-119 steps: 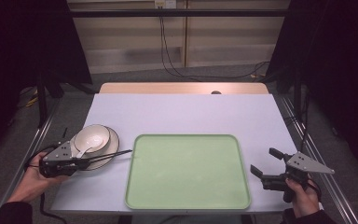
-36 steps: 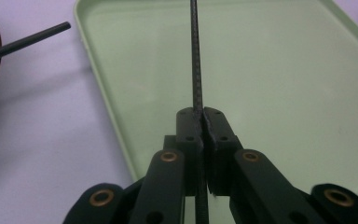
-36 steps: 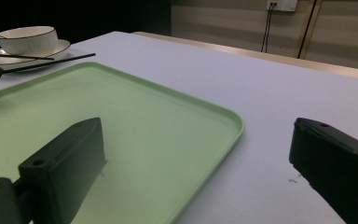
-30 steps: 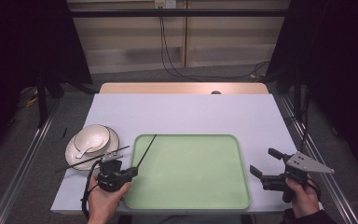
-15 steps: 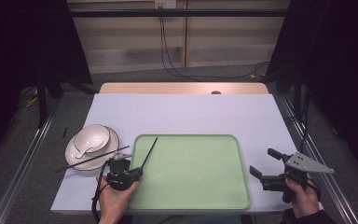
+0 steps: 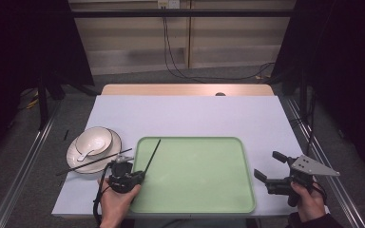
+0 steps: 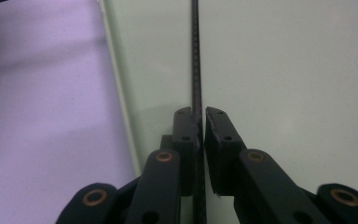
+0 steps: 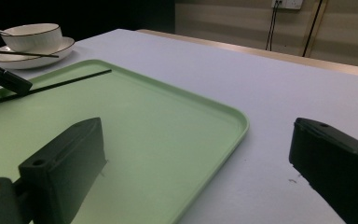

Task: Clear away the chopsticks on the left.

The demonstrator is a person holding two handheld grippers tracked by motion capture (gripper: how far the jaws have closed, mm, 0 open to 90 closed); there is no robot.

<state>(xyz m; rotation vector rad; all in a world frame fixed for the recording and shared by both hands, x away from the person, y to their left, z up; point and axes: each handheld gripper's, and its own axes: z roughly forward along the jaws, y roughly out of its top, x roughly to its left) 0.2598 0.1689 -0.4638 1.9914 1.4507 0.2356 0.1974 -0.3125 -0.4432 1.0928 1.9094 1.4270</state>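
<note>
A black chopstick [image 6: 152, 154] lies slanted over the left part of the green tray [image 6: 204, 185], its far end near the tray's back left corner. My left gripper [image 6: 140, 175] sits at the tray's left rim, shut on the chopstick's near end. In the left gripper view the chopstick [image 7: 196, 56] runs straight out from between the nearly touching jaws of the left gripper [image 7: 201, 112], which have just been opening a touch. My right gripper [image 6: 268, 165] stands open and empty just right of the tray, its jaws wide apart in the right gripper view [image 8: 198, 140].
A white bowl [image 6: 94, 141] holding a white spoon [image 6: 86, 154] rests on a plate [image 6: 75, 160] left of the tray, and a second black chopstick [image 6: 88, 164] lies across the plate's front. The pale table [image 6: 195, 114] stretches behind the tray.
My left hand has carried the chopstick from beside the plate to the tray's left edge and shifted slightly further over the last second. The right gripper has stayed where it was.
</note>
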